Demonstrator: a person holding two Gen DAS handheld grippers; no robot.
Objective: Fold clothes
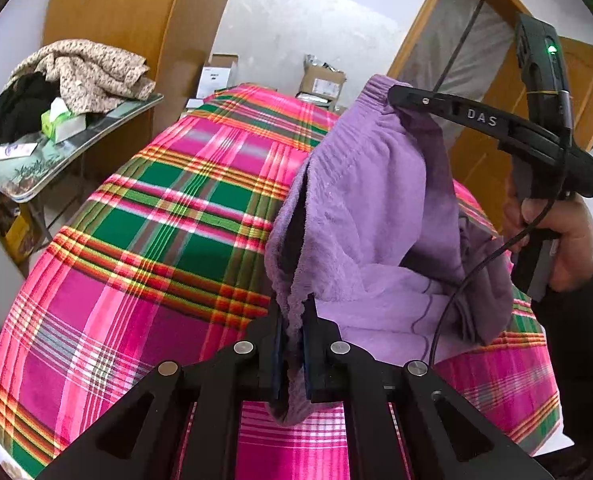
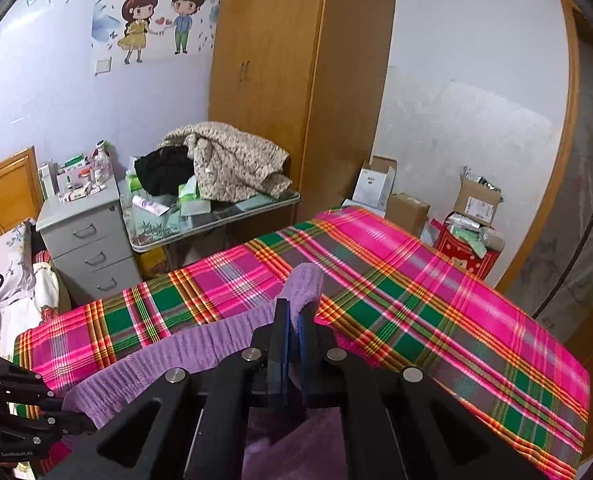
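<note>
- The purple garment (image 1: 368, 208) runs between the pads of the left gripper (image 1: 292, 344), its pinched edge lost behind them.
- In the right wrist view the garment's lower part, toward six o'clock, is covered by the right gripper (image 2: 292, 336).
- The plaid sheet (image 1: 156, 240) is cut off at the frame edge toward seven o'clock.
- The person's hand (image 1: 556, 240), at three o'clock, is partly hidden by the handle it grips.
- Box labels (image 2: 478, 204) are too small to read.

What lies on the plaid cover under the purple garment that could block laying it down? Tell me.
Nothing visible. Both the left gripper and right gripper pinch the purple garment, and the plaid cover beside it is bare; beneath the garment is hidden.
</note>
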